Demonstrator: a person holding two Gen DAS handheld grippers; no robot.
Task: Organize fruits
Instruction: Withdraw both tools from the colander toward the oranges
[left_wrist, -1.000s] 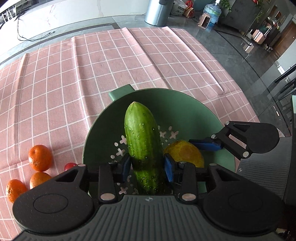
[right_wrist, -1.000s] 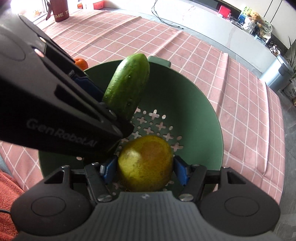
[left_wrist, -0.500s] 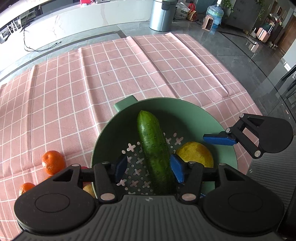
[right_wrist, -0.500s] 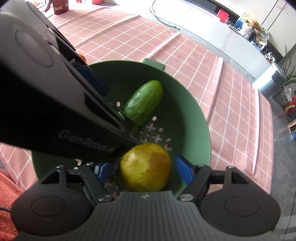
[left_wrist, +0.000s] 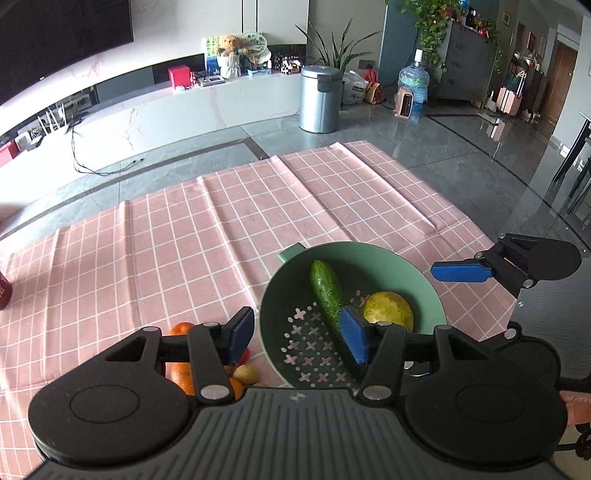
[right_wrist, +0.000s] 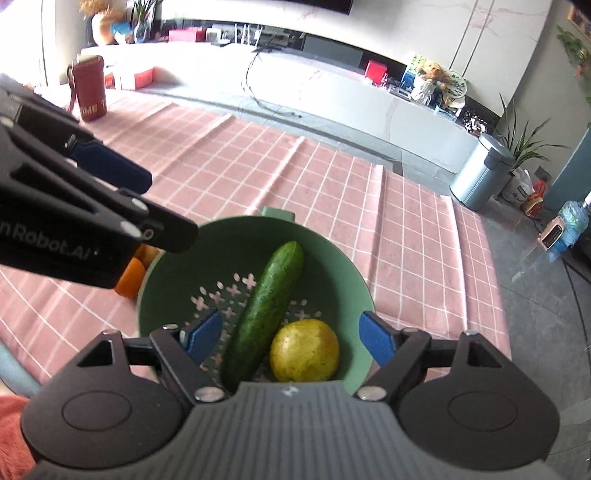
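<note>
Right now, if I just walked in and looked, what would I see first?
First you'd spot the green colander on the pink checked cloth, with a long cucumber lying slanted inside and a round yellow fruit right beside it. Next, some oranges waiting on the cloth just outside the colander. The right gripper hovers above with nothing in it, its jaws opening.

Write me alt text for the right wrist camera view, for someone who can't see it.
A green colander on a pink checked cloth holds a cucumber and a yellow fruit, both lying free below the right gripper, whose jaws are opening with nothing between them. The left gripper juts in from the left, partly hiding oranges beside the colander.
</note>
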